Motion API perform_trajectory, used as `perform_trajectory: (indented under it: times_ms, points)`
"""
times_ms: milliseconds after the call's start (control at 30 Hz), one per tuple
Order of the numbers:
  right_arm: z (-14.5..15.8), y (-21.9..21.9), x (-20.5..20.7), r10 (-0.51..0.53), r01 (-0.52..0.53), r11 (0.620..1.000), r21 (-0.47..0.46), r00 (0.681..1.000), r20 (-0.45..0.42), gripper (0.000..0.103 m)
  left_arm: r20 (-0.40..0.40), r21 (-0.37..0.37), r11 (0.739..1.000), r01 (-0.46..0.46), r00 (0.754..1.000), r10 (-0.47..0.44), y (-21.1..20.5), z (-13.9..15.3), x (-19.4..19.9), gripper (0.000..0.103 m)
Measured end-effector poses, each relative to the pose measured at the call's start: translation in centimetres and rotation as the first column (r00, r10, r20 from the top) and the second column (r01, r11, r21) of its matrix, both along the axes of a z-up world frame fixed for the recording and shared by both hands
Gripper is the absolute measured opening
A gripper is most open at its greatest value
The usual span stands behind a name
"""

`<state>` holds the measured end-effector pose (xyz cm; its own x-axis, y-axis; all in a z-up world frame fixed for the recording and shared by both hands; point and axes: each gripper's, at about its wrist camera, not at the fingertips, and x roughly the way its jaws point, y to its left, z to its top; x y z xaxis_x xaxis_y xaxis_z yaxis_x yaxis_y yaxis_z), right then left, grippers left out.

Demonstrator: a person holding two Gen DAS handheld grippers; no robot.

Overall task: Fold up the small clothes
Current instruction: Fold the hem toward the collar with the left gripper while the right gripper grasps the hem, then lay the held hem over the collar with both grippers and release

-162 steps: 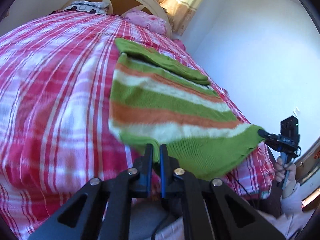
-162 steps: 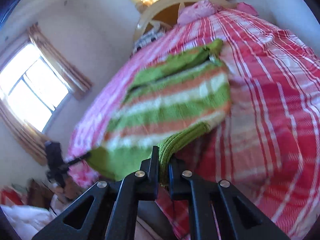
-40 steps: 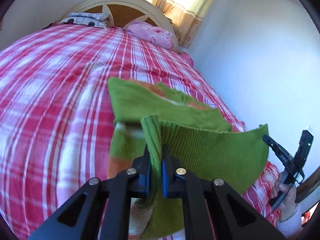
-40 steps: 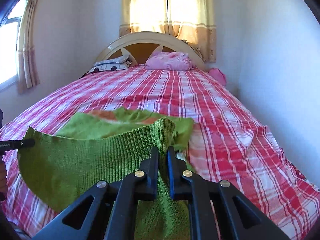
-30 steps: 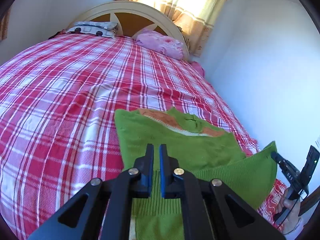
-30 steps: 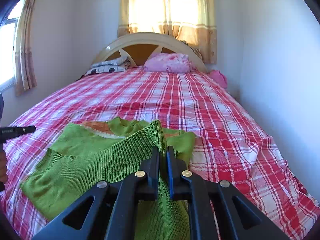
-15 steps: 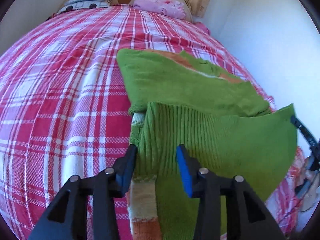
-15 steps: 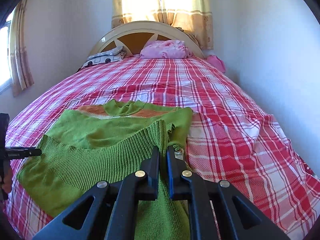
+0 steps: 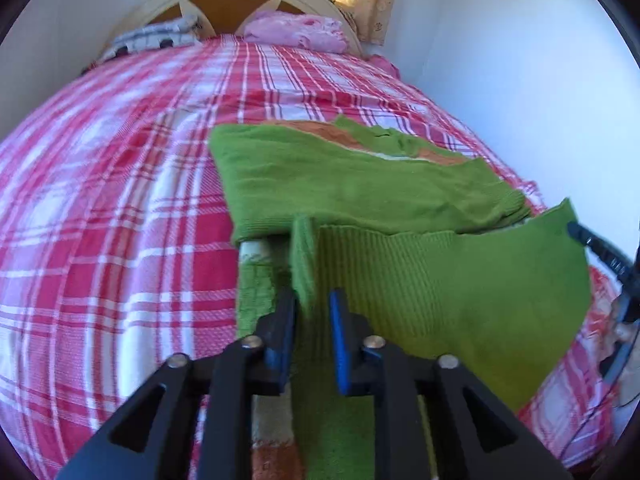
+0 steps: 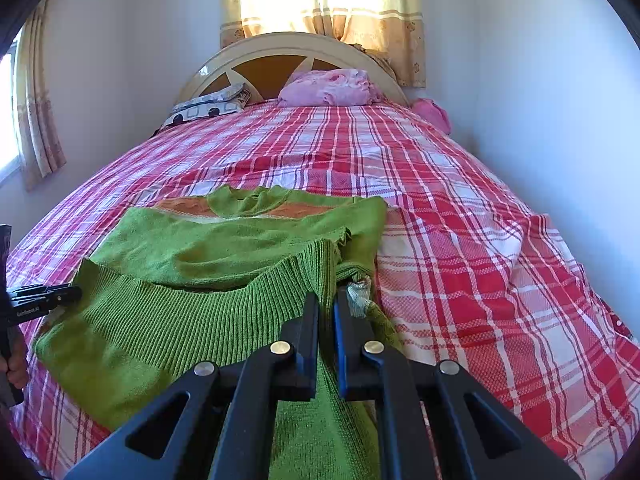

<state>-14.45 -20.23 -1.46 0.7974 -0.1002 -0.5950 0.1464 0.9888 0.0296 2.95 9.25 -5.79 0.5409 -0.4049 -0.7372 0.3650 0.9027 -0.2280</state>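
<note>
Sweater (image 10: 224, 248) on plaid bedspread (image 10: 460, 240); right hand-held gripper (image 10: 327, 308) pinches hem, left hand-held gripper (image 9: 313, 308) closing around it.

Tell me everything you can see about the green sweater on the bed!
The green sweater is a soft knit with orange and cream stripes showing near its neck. It lies on the red plaid bedspread, folded over itself, with the ribbed hem brought up across the body. The right claw is shut on one ribbed corner. The left claw has the other corner between its pads, and its jaws are closing. Nothing else touches it.
</note>
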Motion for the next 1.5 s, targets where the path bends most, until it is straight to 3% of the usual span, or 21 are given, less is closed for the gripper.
perform_trajectory:
  times_ms: [133, 167, 233, 400, 467, 533, 600, 667, 767, 800, 833, 867, 1033, 1233, 1500]
  points:
    - [-0.7, -0.6, 0.2, -0.011, 0.011, 1.000, 0.022, 1.000, -0.029, 0.006, -0.021, 0.020, 1.000, -0.010, 1.000, 0.010, -0.5, -0.9, 0.8, 0.030]
    - [-0.8, -0.7, 0.2, -0.010, 0.011, 0.999, 0.031, 0.999, -0.035, 0.006, -0.021, 0.009, 1.000, -0.016, 1.000, 0.017, -0.5, -1.0, 0.9, 0.029]
    - [-1.2, -1.1, 0.1, -0.007, 0.009, 0.999, 0.053, 0.999, -0.047, 0.006, -0.018, -0.004, 1.000, -0.025, 1.000, 0.025, -0.4, -0.9, 0.7, 0.012]
    - [-1.8, -1.6, 0.3, 0.050, -0.041, 0.989, 0.142, 0.997, -0.062, 0.008, -0.004, -0.007, 1.000, -0.029, 1.000, 0.029, -0.3, -1.0, 0.3, 0.009]
    - [-1.9, -1.4, 0.6, 0.073, -0.060, 0.986, 0.158, 0.994, -0.078, 0.015, -0.005, -0.006, 1.000, -0.029, 1.000, 0.029, -0.3, -1.0, 0.3, 0.010]
    - [-2.0, -1.1, 0.8, 0.067, -0.056, 0.990, 0.130, 0.994, -0.087, 0.042, -0.023, -0.024, 0.999, -0.034, 0.999, 0.033, -0.1, -1.1, 0.6, 0.011]
    - [-2.0, -0.9, 1.0, 0.070, -0.059, 0.992, 0.116, 0.994, -0.088, 0.062, -0.047, -0.052, 0.998, -0.037, 0.998, 0.035, 0.2, -1.2, 0.9, 0.014]
    - [-2.2, -0.7, 1.4, 0.092, -0.080, 0.990, 0.118, 0.991, -0.096, 0.063, -0.058, -0.067, 0.997, -0.041, 0.998, 0.038, 0.4, -1.3, 1.2, 0.016]
    - [-2.8, -0.4, 2.3, 0.102, -0.089, 0.991, 0.099, 0.986, -0.129, 0.056, -0.042, -0.057, 0.997, -0.044, 0.998, 0.042, 0.0, -1.3, 1.0, 0.016]
    - [-3.0, -0.3, 2.5, 0.099, -0.087, 0.992, 0.089, 0.985, -0.143, 0.042, -0.030, -0.040, 0.998, -0.042, 0.999, 0.041, -0.2, -1.3, 0.9, 0.016]
    - [-3.4, -0.2, 2.8, 0.087, -0.075, 0.994, 0.075, 0.983, -0.165, 0.019, -0.013, -0.019, 0.999, -0.040, 0.999, 0.040, -0.5, -1.3, 0.6, 0.014]
    - [-3.7, -0.2, 2.8, 0.070, -0.060, 0.996, 0.060, 0.982, -0.177, 0.006, 0.000, -0.007, 0.999, -0.039, 0.999, 0.039, -0.6, -1.2, 0.4, 0.012]
    - [-2.6, -0.2, 1.2, 0.055, -0.048, 0.997, 0.059, 0.991, -0.122, 0.005, -0.002, -0.038, 0.997, -0.061, 0.998, 0.061, -0.2, -0.3, 0.0, 0.006]
    - [2.8, 0.6, -0.6, 0.062, -0.062, 0.998, 0.011, 0.998, 0.025, 0.005, 0.045, -0.127, 0.987, -0.093, 0.994, 0.100, 0.8, 3.7, 0.3, 0.006]
    - [7.0, 0.7, 3.7, 0.070, -0.060, 0.995, -0.085, 0.991, 0.115, 0.005, 0.067, -0.158, 0.971, -0.182, 0.979, 0.194, 1.4, 7.4, 5.8, 0.006]
